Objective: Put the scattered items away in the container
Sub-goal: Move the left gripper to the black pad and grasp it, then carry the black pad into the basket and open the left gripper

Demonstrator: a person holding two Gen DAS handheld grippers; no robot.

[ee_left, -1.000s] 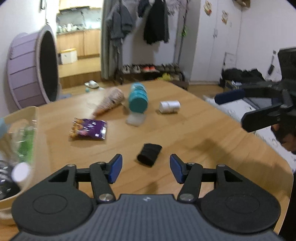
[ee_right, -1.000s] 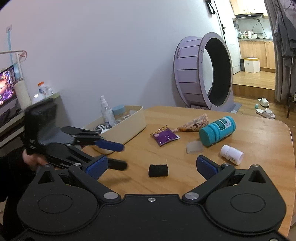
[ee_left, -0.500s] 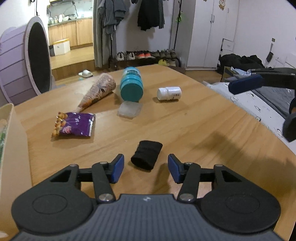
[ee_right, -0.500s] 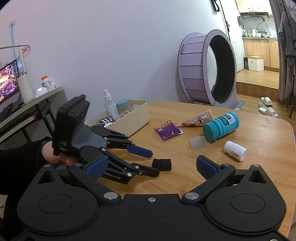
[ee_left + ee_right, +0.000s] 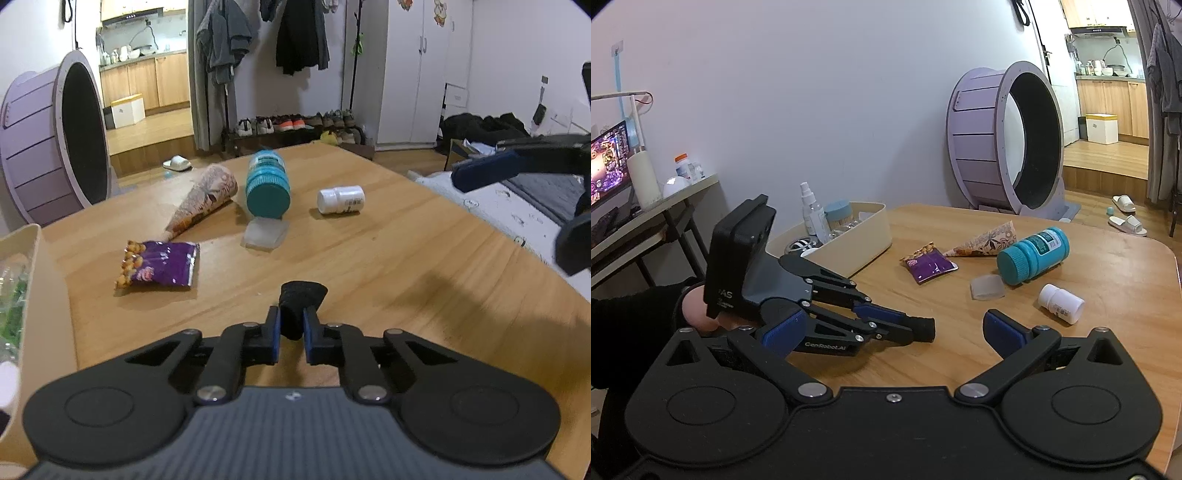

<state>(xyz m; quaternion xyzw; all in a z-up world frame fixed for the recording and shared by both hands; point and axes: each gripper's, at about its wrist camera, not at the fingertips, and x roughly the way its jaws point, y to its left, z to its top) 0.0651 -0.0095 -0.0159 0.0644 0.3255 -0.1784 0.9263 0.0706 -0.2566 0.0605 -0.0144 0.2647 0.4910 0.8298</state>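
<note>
My left gripper (image 5: 291,325) has its jaws closing tight on a small black fabric roll (image 5: 303,291) low over the wooden table, and the blue pads press both its sides. The right wrist view shows the same grip from the side, with the roll (image 5: 925,328) sticking out past the fingertips. My right gripper (image 5: 892,328) stands open and holds nothing. The cream container (image 5: 864,236) with bottles in it sits at the table's far left. A purple snack packet (image 5: 159,264), a paper cone (image 5: 207,197), a teal bottle (image 5: 267,184), a white pill bottle (image 5: 341,199) and a clear cap (image 5: 264,232) lie scattered.
A purple cat wheel (image 5: 1008,144) stands on the floor behind the table. A desk with a monitor (image 5: 609,158) is at the left. The table's rounded edge (image 5: 554,273) runs close on the right, with a bed beyond it.
The left jaws went from wide open around the black roll to shut on it, after the gripper edged forward. The right gripper has stayed put and open.
</note>
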